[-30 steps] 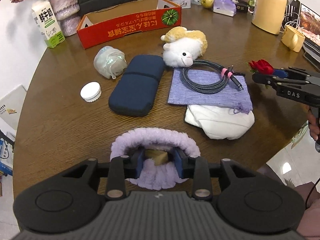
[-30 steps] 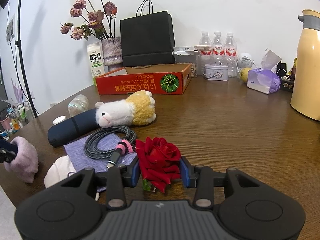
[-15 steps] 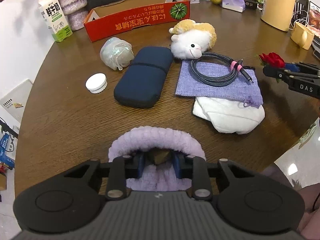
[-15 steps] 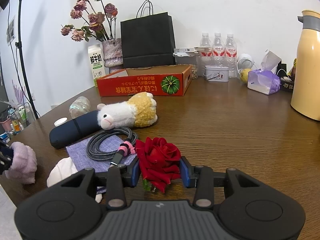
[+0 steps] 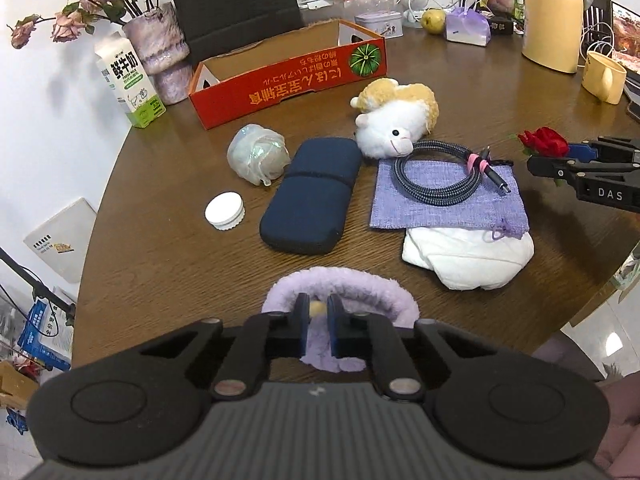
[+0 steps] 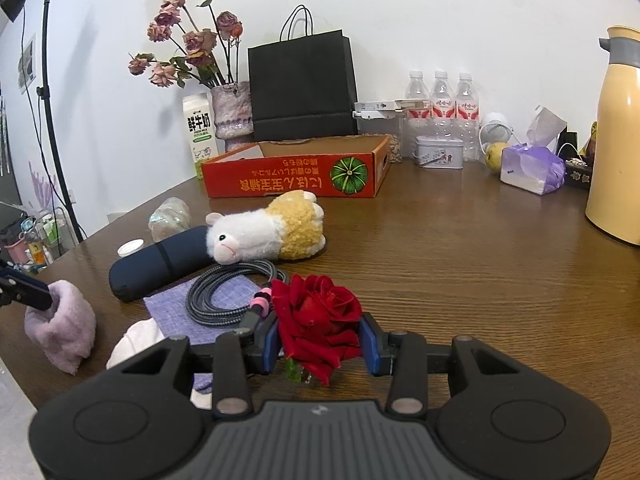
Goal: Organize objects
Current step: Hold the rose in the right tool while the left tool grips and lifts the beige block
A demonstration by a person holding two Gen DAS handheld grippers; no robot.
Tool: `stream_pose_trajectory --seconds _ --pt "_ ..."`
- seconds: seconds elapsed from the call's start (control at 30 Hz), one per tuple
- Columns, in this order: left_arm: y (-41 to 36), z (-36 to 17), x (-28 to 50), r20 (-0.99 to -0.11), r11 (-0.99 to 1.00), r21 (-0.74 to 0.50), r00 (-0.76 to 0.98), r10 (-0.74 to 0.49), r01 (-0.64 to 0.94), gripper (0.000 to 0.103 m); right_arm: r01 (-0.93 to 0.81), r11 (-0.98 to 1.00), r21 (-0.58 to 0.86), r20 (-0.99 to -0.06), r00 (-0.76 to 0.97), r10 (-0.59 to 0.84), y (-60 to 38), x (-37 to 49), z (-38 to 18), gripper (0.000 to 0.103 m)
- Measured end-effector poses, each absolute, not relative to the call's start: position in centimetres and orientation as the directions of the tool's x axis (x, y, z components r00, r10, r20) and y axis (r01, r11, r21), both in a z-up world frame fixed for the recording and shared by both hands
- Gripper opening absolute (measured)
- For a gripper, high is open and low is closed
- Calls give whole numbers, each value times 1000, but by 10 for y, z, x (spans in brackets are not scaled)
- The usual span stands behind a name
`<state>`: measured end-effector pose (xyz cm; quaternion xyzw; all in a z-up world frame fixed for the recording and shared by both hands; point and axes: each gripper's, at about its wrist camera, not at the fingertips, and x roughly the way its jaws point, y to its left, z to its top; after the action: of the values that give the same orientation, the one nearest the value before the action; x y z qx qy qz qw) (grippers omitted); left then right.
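A purple fluffy band (image 5: 340,280) lies at the table's near edge. My left gripper (image 5: 318,312) has its jaws closing on it, and the pads pinch its fluff. The right wrist view shows that band (image 6: 60,320) hanging from the left gripper (image 6: 28,292) at the far left. My right gripper (image 6: 320,340) is shut on a red rose (image 6: 320,312) and holds it just above the wood. From the left wrist view the rose (image 5: 544,140) and right gripper (image 5: 560,156) are at the right edge. An open red cardboard box (image 5: 288,88) stands at the back.
Between me and the box lie a plush sheep (image 5: 396,128), a navy case (image 5: 312,196), a coiled cable (image 5: 440,176) on a purple pouch (image 5: 448,208), a white cloth (image 5: 468,260), a white lid (image 5: 224,210) and crumpled film (image 5: 258,156). A yellow jug (image 5: 554,16) stands at the back right.
The left jaws have narrowed onto the purple fluffy band, and the left view has tipped up a little. The right gripper and its rose have stayed put.
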<state>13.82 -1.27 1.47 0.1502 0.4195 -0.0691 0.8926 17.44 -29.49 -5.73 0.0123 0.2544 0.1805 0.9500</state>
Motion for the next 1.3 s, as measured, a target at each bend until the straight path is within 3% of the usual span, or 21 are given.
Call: stream_pose_trajectory --seconds 0.1,0.17,0.37,0.47,0.83,1.1,1.3 --pt "-15 13 137 -774 941 207 633 -9 267 19 -336 935 114 -475 808 348 -296 173 -56 39" --pt "-19 12 137 -771 935 219 637 -8 278 35 -335 935 114 -474 809 348 -296 172 -56 39" --pt "-18 -6 153 -809 938 216 588 16 272 34 -335 935 120 -470 810 351 -297 168 -56 39" --pt "-10 -14 160 -823 955 183 568 18 234 23 -330 936 124 -472 810 348 -299 167 -57 39" --pt "-12 13 136 -771 942 223 637 13 251 23 -344 931 125 -471 805 361 -296 165 -56 39" --pt "-16 3 156 -823 898 303 562 78 320 23 -364 924 120 -462 803 376 -288 163 -50 39" --pt "-3 -4 195 -823 950 224 565 66 216 23 -369 919 142 -456 799 391 -285 160 -50 39"
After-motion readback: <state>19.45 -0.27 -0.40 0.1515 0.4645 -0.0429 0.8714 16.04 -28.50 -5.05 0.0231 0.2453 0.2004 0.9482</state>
